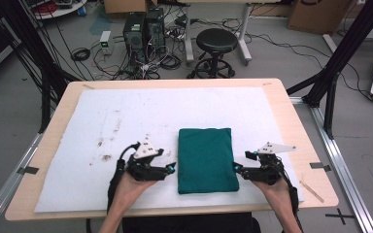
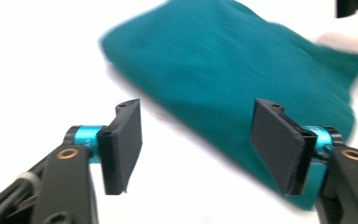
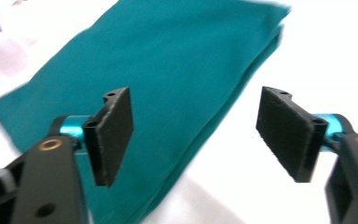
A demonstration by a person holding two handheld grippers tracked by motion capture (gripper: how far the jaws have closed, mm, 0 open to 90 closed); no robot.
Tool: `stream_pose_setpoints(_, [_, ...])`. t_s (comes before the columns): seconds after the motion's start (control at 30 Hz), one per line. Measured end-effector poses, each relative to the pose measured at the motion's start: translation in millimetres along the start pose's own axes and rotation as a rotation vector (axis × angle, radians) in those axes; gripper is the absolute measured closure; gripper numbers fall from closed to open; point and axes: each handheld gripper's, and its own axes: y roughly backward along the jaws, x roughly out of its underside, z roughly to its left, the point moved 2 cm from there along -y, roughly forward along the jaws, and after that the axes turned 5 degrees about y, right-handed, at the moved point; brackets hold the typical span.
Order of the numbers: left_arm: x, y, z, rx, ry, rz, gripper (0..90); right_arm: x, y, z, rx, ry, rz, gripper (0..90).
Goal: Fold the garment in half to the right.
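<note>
We see the folded green cloth (image 1: 207,159) lying flat on the white sheet (image 1: 126,116) near the table's (image 1: 291,121) front edge. Our left gripper (image 1: 171,168) sits just beside its left edge, our right gripper (image 1: 236,168) at its right edge. Both have their jaws spread wide, holding nothing.

A light wooden table (image 1: 291,121) with rounded corners carries a white sheet (image 1: 126,116) that covers most of its top — a strip of bare wood shows all round it. The sheet bears brown smudges (image 1: 104,150) left of centre. On the sheet, towards the near edge, a folded teal cloth (image 1: 207,160) lies flat — a neat rectangle with its long sides running away from the person.
</note>
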Motion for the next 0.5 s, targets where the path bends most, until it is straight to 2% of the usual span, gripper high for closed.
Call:
stream_pose_setpoints(0.03, [-1.7,4.6,7.3,-0.017,0.012,-0.002,29.4,-3.9,2.0,-3.8,0.026,-0.009,-0.020,23.3])
stream_pose_setpoints(0.1, [-3.1,13.4,18.9,-0.051,0.012,-0.010,27.5,-10.5,6.8,-11.3,0.066,-0.029,-0.063,21.4])
stream_pose_setpoints(0.17, [-2.4,25.3,32.7,-0.077,0.018,-0.016,26.6,-15.3,9.4,-16.0,0.094,-0.036,-0.079,20.1])
stream_pose_setpoints(0.27, [3.0,41.4,49.7,-0.111,0.038,-0.053,25.9,-18.1,13.7,-22.7,0.129,-0.034,-0.096,20.1])
stream_pose_setpoints(0.33, [9.0,49.1,60.3,-0.133,0.065,-0.074,25.6,-16.0,16.8,-26.8,0.140,-0.046,-0.112,20.1])
stream_pose_setpoints(0.5, [23.9,68.5,84.8,-0.193,0.092,-0.089,25.6,-7.5,23.5,-36.4,0.167,-0.082,-0.131,20.1])
